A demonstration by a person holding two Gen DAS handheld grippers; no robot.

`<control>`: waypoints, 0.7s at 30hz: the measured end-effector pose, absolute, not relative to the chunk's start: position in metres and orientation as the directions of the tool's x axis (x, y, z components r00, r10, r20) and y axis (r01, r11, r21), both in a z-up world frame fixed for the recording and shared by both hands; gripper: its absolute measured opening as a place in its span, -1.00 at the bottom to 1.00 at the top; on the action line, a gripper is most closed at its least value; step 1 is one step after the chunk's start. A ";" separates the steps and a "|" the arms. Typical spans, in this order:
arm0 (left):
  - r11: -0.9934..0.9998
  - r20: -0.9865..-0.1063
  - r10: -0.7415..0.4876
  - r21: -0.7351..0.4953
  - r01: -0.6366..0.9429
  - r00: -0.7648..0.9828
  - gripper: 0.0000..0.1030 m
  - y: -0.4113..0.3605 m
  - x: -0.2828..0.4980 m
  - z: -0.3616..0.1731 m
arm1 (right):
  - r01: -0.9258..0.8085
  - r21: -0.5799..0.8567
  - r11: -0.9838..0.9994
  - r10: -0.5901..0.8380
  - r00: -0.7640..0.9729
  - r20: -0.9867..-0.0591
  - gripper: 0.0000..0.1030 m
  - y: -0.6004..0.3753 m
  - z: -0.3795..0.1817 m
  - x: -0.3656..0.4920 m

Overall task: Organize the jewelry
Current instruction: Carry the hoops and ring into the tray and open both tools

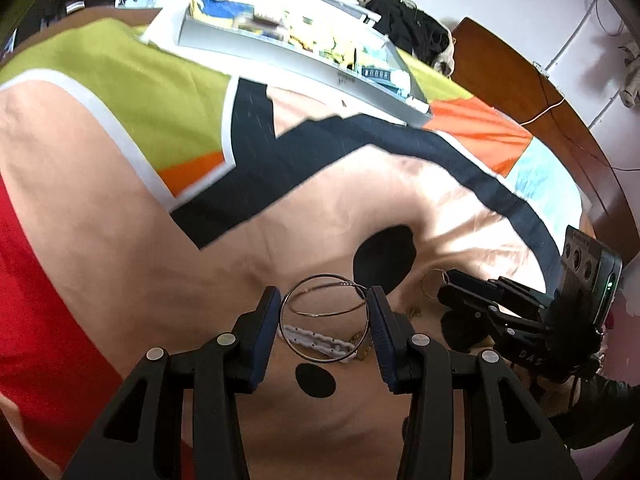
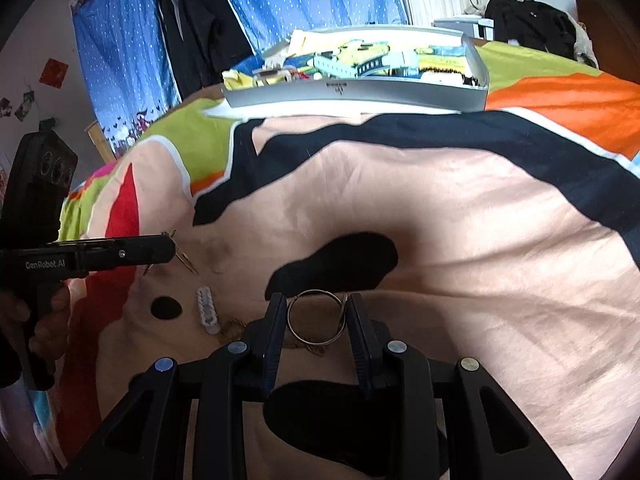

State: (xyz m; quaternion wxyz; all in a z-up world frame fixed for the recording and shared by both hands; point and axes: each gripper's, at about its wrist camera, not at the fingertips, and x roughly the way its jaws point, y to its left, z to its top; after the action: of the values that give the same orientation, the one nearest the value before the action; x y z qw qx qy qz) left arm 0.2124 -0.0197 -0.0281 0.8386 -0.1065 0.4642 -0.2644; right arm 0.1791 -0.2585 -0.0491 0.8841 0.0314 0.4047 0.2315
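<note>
The left gripper (image 1: pixel 324 322) holds 2 large thin wire hoops (image 1: pixel 323 304) between its blue pads, jaws closed on the hoops' outer edges. Just below them on the bedspread (image 1: pixel 100 208) lies a white beaded bracelet (image 1: pixel 320 342), with a bit of gold chain (image 1: pixel 362 346) at its right end.

The right gripper (image 2: pixel 316 320) is clamped on 1 smaller metal ring (image 2: pixel 316 317), its pads touching the ring's left and right rims; more gold chain shows on the cloth directly under the ring. In the left wrist view this gripper enters from the right, the ring at its tip, near the left gripper but apart from it.

The near half of the bedspread is open, wrinkled peach cloth with black patches, free on all sides of both grippers. Far back, a grey tray (image 2: pixel 360 94) crammed with small items sits across the bed, its long front wall facing the grippers, well apart from them. The wooden bed edge (image 1: pixel 560 128) curves along the far right.
</note>
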 end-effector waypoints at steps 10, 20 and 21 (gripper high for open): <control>0.852 -0.699 -0.522 -0.403 0.335 0.488 -0.25 -0.012 0.215 0.003 | -0.396 0.251 0.883 0.455 0.590 -0.667 -0.43 -0.257 -0.034 0.184; 0.866 -0.656 -0.500 -0.376 0.330 0.566 -0.25 -0.027 0.257 0.040 | -0.416 0.212 0.884 0.456 0.668 -0.588 -0.43 -0.268 0.017 0.227; 0.868 -0.650 -0.496 -0.365 0.336 0.575 -0.25 -0.029 0.265 0.046 | -0.415 0.208 0.886 0.454 0.679 -0.577 -0.43 -0.271 0.022 0.233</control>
State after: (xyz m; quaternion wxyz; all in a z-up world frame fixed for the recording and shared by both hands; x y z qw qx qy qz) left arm 0.2650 -0.0293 0.0463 0.8817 -0.1012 0.3959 -0.2359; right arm 0.2325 -0.2705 0.0216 0.9158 0.0302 0.3226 0.2372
